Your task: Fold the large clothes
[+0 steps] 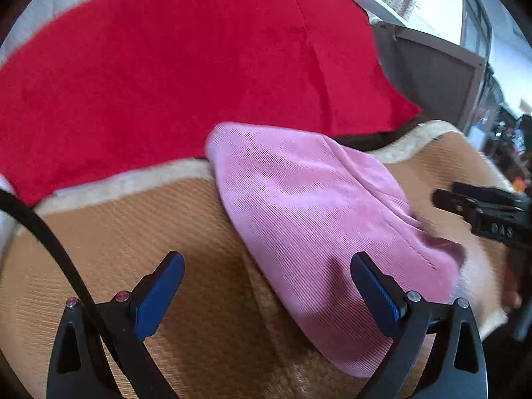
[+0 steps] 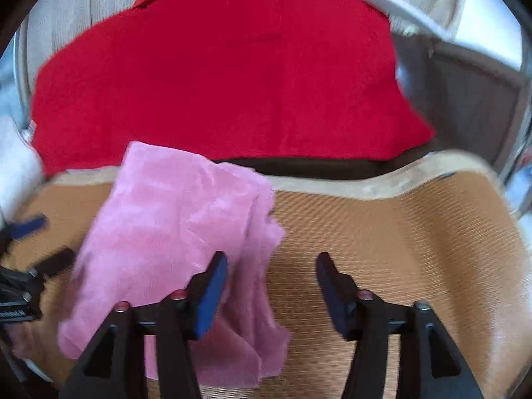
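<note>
A pink corduroy garment (image 1: 316, 219) lies crumpled on a tan woven mat (image 1: 116, 232). Behind it a large red garment (image 1: 186, 66) is spread flat. My left gripper (image 1: 266, 259) is open, its right finger (image 1: 375, 286) over the pink cloth's near part, nothing pinched. The right gripper (image 1: 482, 209) shows at the right edge, beside the pink cloth. In the right wrist view the right gripper (image 2: 272, 257) is open above the mat (image 2: 399, 232), its left finger (image 2: 212, 286) over the edge of the pink garment (image 2: 173, 232). The red garment (image 2: 226, 76) lies beyond, and the left gripper (image 2: 30, 232) is at the left.
The mat has a pale padded border (image 2: 382, 183) with a dark gap behind it. A dark cabinet (image 1: 432, 76) and a white board (image 2: 399, 10) stand at the back right. Cream fabric (image 2: 83, 6) hangs behind the red garment. Something white and fluffy (image 2: 13, 166) sits at the left.
</note>
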### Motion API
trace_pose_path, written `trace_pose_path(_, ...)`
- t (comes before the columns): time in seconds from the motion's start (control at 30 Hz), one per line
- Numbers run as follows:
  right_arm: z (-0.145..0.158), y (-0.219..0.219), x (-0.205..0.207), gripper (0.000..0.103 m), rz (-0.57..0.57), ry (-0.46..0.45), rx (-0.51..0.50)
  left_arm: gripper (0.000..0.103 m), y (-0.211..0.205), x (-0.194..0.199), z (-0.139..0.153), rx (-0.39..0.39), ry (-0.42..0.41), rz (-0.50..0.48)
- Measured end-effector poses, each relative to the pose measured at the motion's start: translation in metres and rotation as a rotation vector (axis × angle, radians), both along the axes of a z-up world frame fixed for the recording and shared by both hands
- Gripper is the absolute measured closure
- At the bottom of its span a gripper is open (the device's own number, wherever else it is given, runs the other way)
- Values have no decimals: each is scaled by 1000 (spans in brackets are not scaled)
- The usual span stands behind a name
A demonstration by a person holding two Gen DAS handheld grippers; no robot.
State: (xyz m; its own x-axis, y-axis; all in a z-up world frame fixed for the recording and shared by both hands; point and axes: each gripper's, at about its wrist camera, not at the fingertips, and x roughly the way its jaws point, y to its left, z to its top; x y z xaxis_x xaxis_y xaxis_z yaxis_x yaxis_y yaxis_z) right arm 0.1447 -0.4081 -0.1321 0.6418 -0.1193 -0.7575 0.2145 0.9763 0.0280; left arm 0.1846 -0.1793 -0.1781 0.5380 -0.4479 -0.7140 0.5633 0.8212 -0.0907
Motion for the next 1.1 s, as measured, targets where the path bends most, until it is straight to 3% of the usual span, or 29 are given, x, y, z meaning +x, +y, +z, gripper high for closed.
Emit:
trace_pose_path(0.27, -43, -74, 23, 29, 21, 52, 558, 3, 12, 34, -13, -151, 223, -97)
trace_pose_path(0.33, -55, -78, 28, 29, 47, 75, 633, 3, 12, 42, -21, -175, 276, -93)
trace_pose_path(0.5, -72, -76, 48, 29, 92, 111, 648, 3, 8, 59, -37, -249, 409, -104)
trace_pose_path(0.63, -87, -86, 63, 29, 113, 111, 746, 3, 3, 66, -45, -286, 463, -118)
trace_pose_path(0.87, -113, -79, 74, 26, 146, 146, 900, 3, -14, 78, -53, -353, 511, -143)
trace_pose_path(1.0, -111, -64, 73, 25, 184, 137, 941, 4, -16, 80, -56, -388, 520, -140)
trace_pose_path(1.1, -110, -51, 72, 27, 195, 140, 931, 16, -9, 81, -53, -403, 502, -139)
